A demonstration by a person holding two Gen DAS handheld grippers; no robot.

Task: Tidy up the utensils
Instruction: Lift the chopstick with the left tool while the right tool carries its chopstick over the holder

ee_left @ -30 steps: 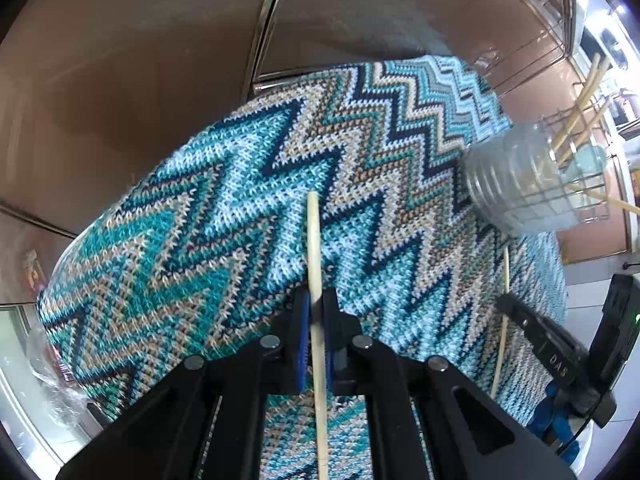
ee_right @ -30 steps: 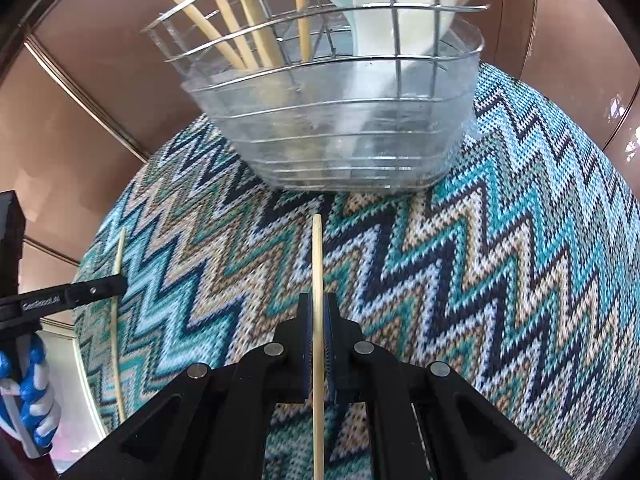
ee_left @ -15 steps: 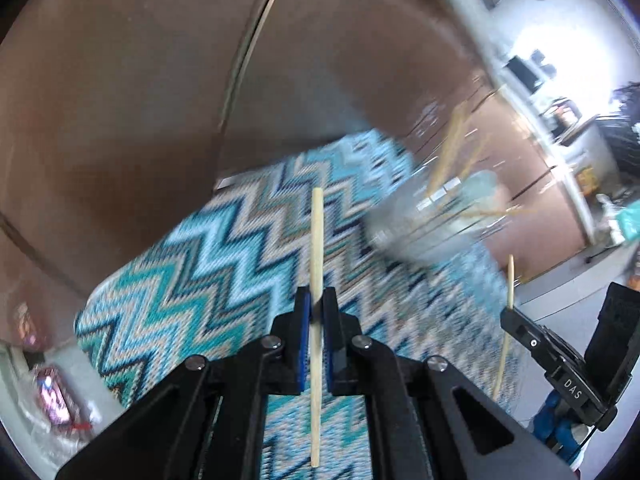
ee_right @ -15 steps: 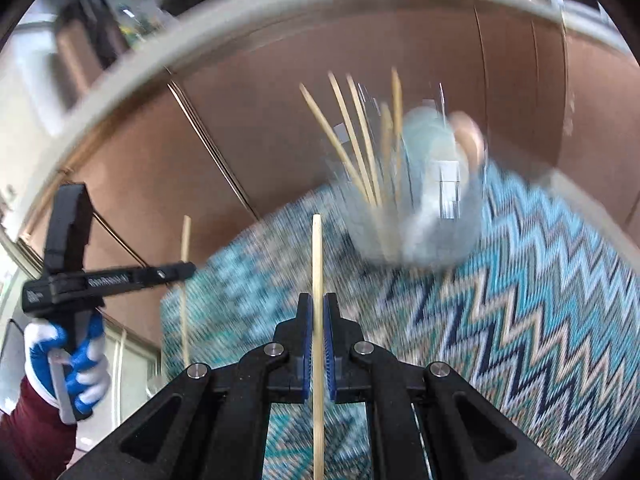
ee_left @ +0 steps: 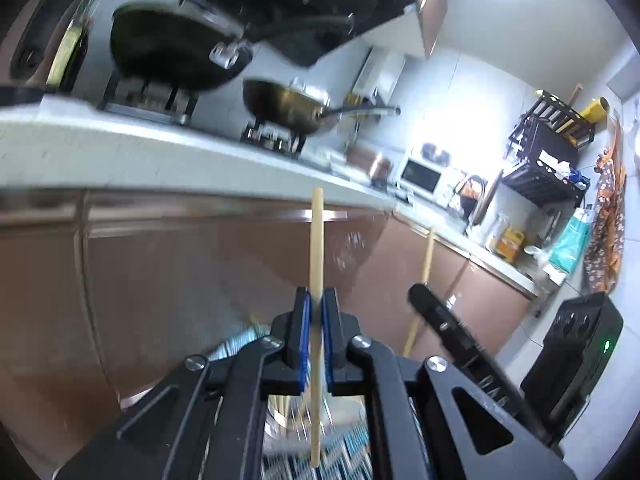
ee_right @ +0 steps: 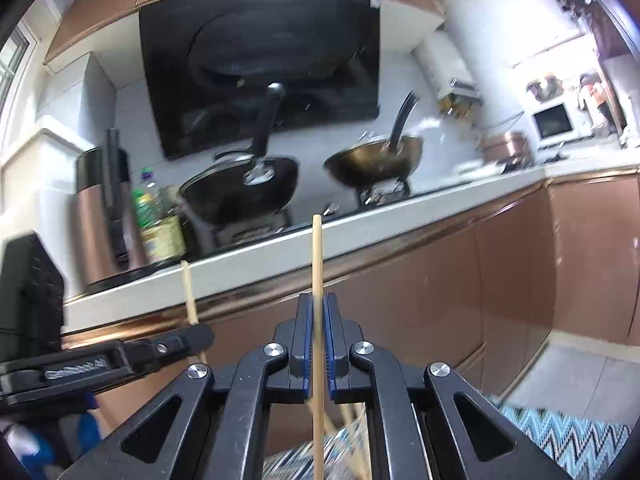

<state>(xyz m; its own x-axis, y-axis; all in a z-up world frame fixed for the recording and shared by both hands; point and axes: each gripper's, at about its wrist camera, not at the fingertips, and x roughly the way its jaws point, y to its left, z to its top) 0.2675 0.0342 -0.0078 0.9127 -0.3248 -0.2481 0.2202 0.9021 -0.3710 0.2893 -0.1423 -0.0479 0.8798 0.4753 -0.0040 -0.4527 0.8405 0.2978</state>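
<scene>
- My left gripper has its blue pads closed on a wooden chopstick, which runs upright through the jaws and extends past them above and below.
- My right gripper likewise clamps a second chopstick, upright between its pads.
- Below each gripper, blurred, a wire utensil holder with more sticks sits on the zigzag mat.
- Ahead of both grippers: brown cabinet doors (glossy), then the white countertop.
- Beyond, a black wok and a brass pan sit on burners.
</scene>
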